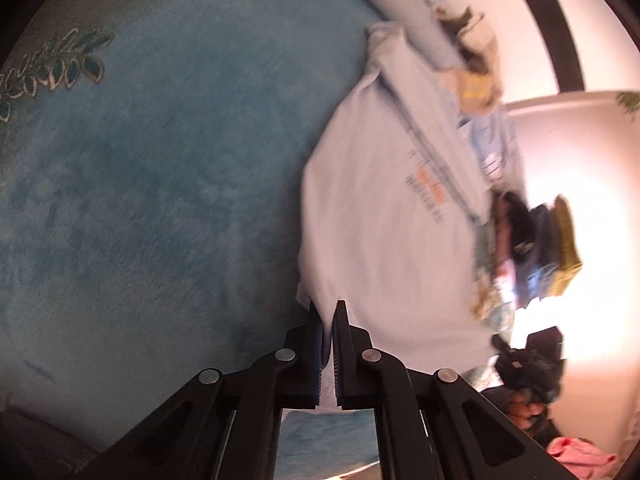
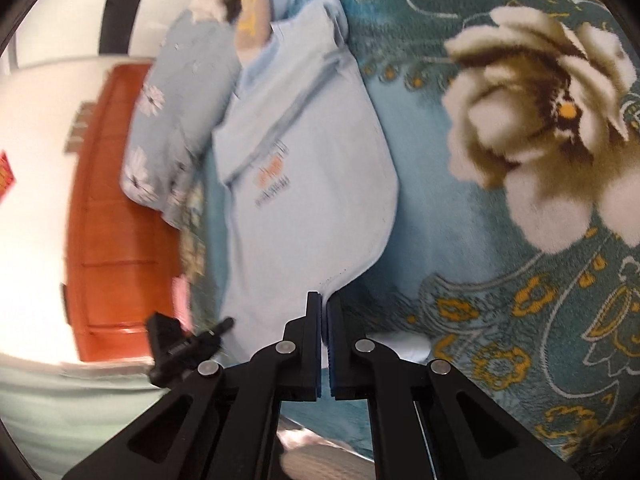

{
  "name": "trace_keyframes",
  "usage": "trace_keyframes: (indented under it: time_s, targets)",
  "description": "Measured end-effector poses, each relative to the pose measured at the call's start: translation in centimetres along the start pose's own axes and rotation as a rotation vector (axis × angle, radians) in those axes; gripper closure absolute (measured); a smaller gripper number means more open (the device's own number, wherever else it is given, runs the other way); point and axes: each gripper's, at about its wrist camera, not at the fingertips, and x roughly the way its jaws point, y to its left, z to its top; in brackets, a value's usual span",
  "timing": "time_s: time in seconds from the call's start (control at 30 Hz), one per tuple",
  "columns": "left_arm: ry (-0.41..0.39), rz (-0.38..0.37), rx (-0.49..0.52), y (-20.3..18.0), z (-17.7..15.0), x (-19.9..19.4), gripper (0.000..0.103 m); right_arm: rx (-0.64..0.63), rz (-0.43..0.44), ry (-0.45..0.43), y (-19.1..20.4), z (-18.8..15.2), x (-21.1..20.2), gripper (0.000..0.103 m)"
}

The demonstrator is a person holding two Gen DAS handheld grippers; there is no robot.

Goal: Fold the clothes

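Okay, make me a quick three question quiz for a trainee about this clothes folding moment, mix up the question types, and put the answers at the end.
1. True or false: both grippers are clamped on the light blue shirt.
2. What colour is the print on the shirt's chest? A green, B orange, C purple.
3. What surface lies under the shirt?

Key: 1 true: the left gripper and right gripper each pinch its edge. 2 B. 3 A teal floral blanket.

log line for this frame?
stage: fold in progress | left gripper: shut on shirt hem | right gripper: shut on shirt hem | surface: blanket
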Motion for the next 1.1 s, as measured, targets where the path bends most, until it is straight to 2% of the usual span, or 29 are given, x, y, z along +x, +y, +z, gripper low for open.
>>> trace_keyframes:
  time_s: [0.13,0.2,0.43,0.53,0.83,0.97,1.1]
  targets:
    - [-0.071,-0.156,-0.063,-0.8,2.1,-2.3,0.099,0.049,0.123,-0.046,0.0,1.3,-0.7,0.101]
    - [-0.09,-0.196,-0.062,-2.2,3.6,-2.5,0.099,0.056,0.157,-0.06,0.2,2.1,-0.6,0.101]
    - [-0.128,-0.25,-0.012,-7.2,9.2,-1.5,0.099,0.077,0.236,-0.108,0.4,6.0,-1.5,0.101]
    - [-0.13,-0.244,-0.014,-8.7,12.0,-0.2,0.099,0.076,0.252,-0.124,0.7,8.3,-1.8,0.101]
    - [-0.125,-0.171,-0.037,-10.8,19.6,5.5,0.098,0.079,0.179,-0.23,1.9,16.4,-1.0,0.101]
    - [-0.093,-0.118,-0.069,-10.2,21.9,8.7,0.098,0.058,0.078,-0.212,2.3,18.4,0.7,0.101]
    - [-0.08,-0.105,-0.095,-8.7,22.9,9.8,0.097,-0.008,-0.002,-0.163,2.1,18.1,1.9,0.1]
